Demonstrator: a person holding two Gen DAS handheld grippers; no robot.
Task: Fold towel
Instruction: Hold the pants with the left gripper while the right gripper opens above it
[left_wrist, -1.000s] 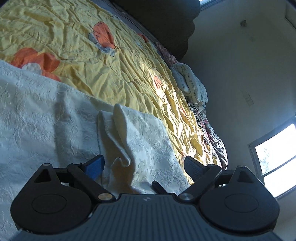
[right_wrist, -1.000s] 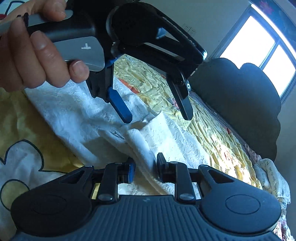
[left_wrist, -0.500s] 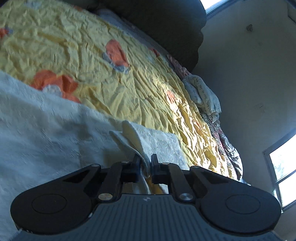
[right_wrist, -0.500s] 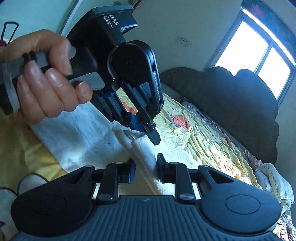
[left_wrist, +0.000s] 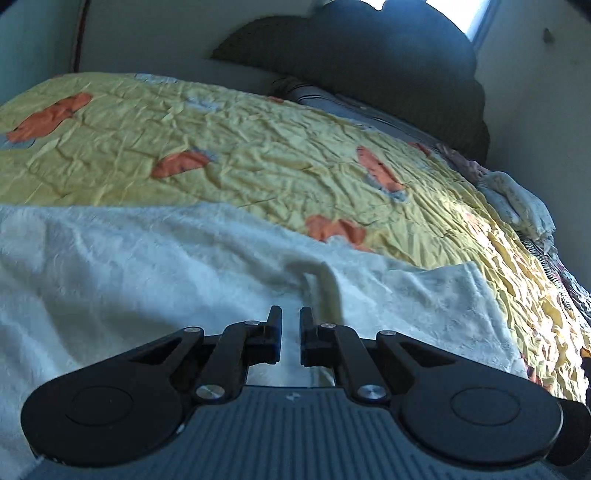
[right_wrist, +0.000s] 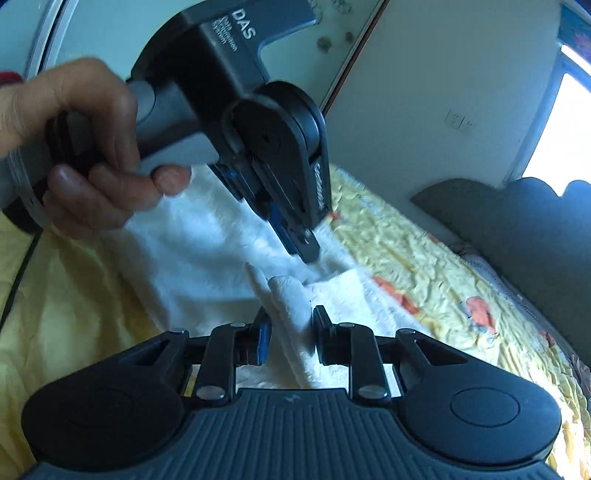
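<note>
A white textured towel (left_wrist: 147, 266) lies spread over a yellow bedspread (left_wrist: 240, 155). My left gripper (left_wrist: 290, 325) is shut on a thin raised ridge of the towel, and white cloth shows between its pads. In the right wrist view the left gripper (right_wrist: 308, 254), held by a person's hand (right_wrist: 85, 155), pinches the towel (right_wrist: 207, 251) just beyond my right gripper (right_wrist: 290, 325). The right gripper is shut on a thick bunched fold of the same towel. The two grips sit close together, and the cloth rises toward them.
The yellow bedspread (right_wrist: 424, 266) with orange flower prints runs on to a dark scalloped headboard (left_wrist: 369, 59). Crumpled patterned cloths (left_wrist: 517, 199) lie along the bed's right edge. A bright window (right_wrist: 557, 129) sits beside the headboard.
The left gripper went from wide open around the towel fold to shut on it. Both grippers then moved and swung toward the headboard, drawing the pinched cloth along.
</note>
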